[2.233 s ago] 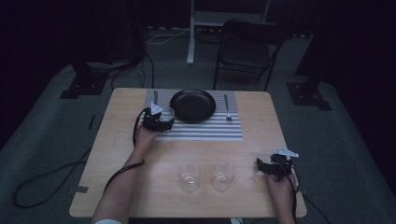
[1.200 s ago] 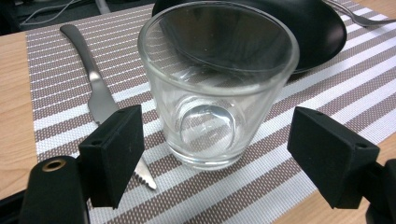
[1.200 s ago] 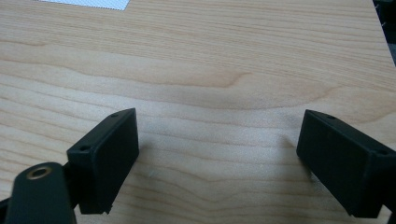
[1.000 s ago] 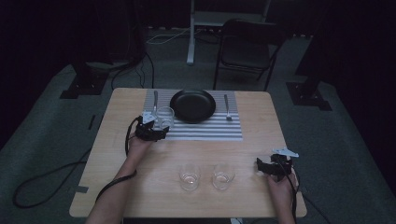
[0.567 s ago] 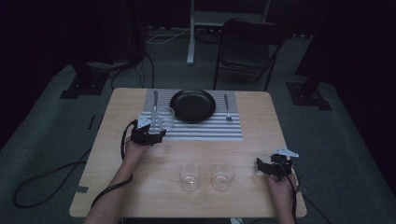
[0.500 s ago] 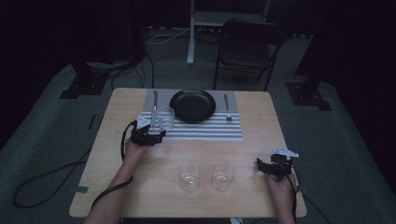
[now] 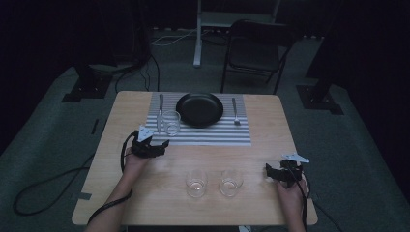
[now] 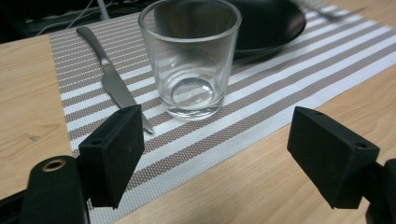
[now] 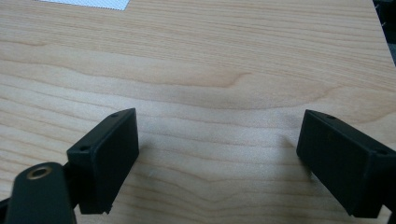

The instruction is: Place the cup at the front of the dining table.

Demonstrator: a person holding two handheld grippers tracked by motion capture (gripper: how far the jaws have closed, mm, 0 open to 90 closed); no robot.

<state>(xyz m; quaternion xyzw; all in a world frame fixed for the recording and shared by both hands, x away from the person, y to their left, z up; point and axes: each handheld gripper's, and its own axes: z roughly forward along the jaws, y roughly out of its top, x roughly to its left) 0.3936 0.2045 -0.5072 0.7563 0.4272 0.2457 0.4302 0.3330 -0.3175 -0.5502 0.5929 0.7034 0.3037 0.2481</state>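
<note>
High view: one glass (image 7: 171, 122) sits on the placemat (image 7: 203, 130); two glasses (image 7: 197, 182) wait near; left tongs (image 7: 153, 147) and right tongs (image 7: 276, 173) gape, empty.

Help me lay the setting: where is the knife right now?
In the high view the knife lies on the striped placemat at its left end, just left of the glass and the black plate; the left gripper view shows it beside that glass.

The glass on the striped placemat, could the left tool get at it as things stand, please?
Probably yes: the left tool is open and faces the glass with bare placemat between. The knife lies close beside it.
</note>
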